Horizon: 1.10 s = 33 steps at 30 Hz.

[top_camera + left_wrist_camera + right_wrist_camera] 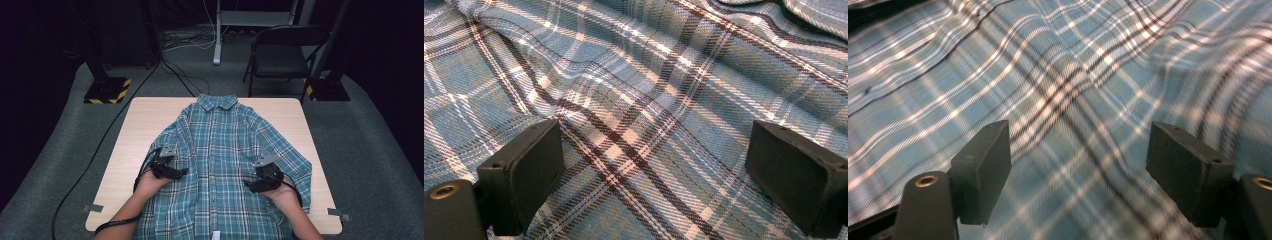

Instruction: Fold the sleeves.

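A blue-green plaid shirt (220, 145) lies spread face up on the wooden table (145, 120), collar at the far side and hem hanging over the near edge. My left gripper (181, 173) rests over the shirt's left side near the sleeve, pointing inward. In the left gripper view (654, 165) its jaws stand wide apart just above the plaid cloth (639, 75), pinching nothing. My right gripper (248, 184) sits over the shirt's right side, also pointing inward. Its jaws (1078, 160) are apart with smooth, slightly blurred cloth (1073, 65) beneath them.
A black folding chair (282, 55) stands beyond the table's far right. Two dark stands with yellow-black striped bases (107, 90) flank the far corners. Cables run over the grey carpet. Bare table strips lie left and right of the shirt.
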Each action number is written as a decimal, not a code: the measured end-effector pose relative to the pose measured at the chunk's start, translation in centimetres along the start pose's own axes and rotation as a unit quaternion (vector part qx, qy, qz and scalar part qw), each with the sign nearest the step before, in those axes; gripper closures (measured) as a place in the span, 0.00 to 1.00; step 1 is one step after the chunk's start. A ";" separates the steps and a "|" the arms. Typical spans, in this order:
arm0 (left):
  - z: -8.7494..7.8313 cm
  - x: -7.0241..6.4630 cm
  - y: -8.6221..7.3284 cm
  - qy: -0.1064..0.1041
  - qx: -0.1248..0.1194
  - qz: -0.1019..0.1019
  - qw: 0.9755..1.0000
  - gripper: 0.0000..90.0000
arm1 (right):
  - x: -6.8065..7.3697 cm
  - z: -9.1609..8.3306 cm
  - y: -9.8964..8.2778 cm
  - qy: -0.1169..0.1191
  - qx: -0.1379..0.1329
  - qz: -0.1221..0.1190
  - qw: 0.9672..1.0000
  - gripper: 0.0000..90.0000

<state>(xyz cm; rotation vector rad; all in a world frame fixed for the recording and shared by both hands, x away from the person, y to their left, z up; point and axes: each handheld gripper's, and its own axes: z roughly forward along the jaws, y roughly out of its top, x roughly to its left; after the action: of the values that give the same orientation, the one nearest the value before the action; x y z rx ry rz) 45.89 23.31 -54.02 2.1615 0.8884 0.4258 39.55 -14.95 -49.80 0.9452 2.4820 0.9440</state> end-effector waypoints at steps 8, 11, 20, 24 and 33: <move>0.0 0.0 0.0 0.000 0.000 0.000 1.000 0.09 | -1.4 -2.1 -3.3 -0.010 -0.004 0.050 0.999 0.27; 0.0 0.0 0.0 0.000 0.000 0.000 1.000 0.09 | -1.7 -1.3 -4.2 -0.002 -0.005 0.067 0.998 0.27; 0.0 0.0 0.0 0.000 0.000 0.000 1.000 0.09 | -1.1 -0.1 -4.6 -0.004 0.016 0.049 0.999 0.29; 0.0 0.0 0.0 0.000 0.000 0.000 1.000 0.09 | -1.2 -1.5 -4.2 -0.012 -0.001 0.043 0.999 0.30; 0.0 0.0 0.0 0.000 0.000 0.000 1.000 0.09 | -4.0 -6.6 -5.6 -0.030 -0.046 0.095 0.994 0.34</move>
<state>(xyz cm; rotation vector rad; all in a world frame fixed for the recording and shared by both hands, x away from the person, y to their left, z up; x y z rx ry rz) 45.89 23.31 -54.02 2.1615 0.8881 0.4257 36.51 -23.91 -48.56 1.1777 2.3078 1.0637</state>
